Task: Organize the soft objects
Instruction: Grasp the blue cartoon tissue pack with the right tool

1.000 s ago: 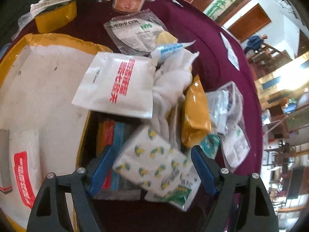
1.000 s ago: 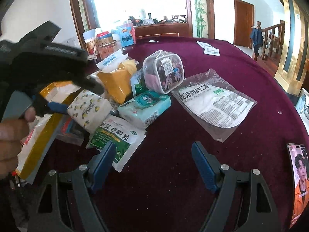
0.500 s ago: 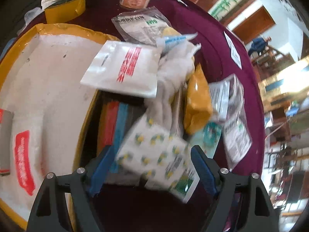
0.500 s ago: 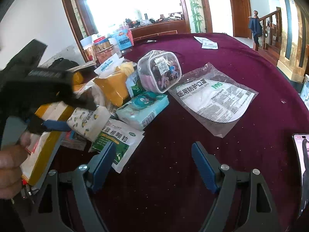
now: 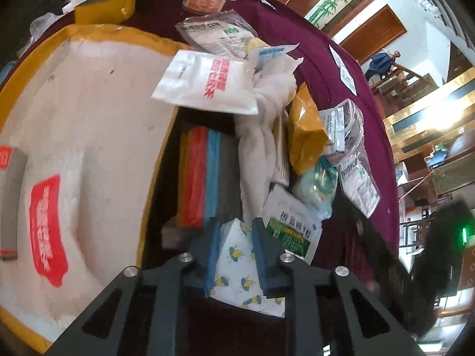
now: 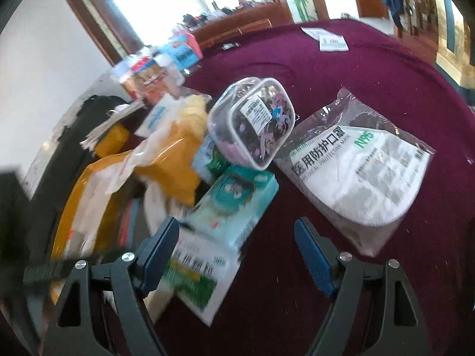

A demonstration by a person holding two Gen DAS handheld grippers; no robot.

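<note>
The left tongs point(image 5: 236, 244) have just closed: a second ago their jaws stood wide around the lemon-print pack point(image 5: 237, 262), and now the pads pinch it between them. The pick looks made, so lifting it toward the open box point(image 5: 204, 178) just ahead seems next. The right tongs point(image 6: 237, 253) stay spread and empty, having swung over the green sachet point(image 6: 193, 279) and teal pack point(image 6: 234, 201).

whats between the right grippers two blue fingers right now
In the right wrist view, the open right gripper has only bare maroon tablecloth between its fingers; the white-and-green medicine sachet sits under its left finger.
</note>
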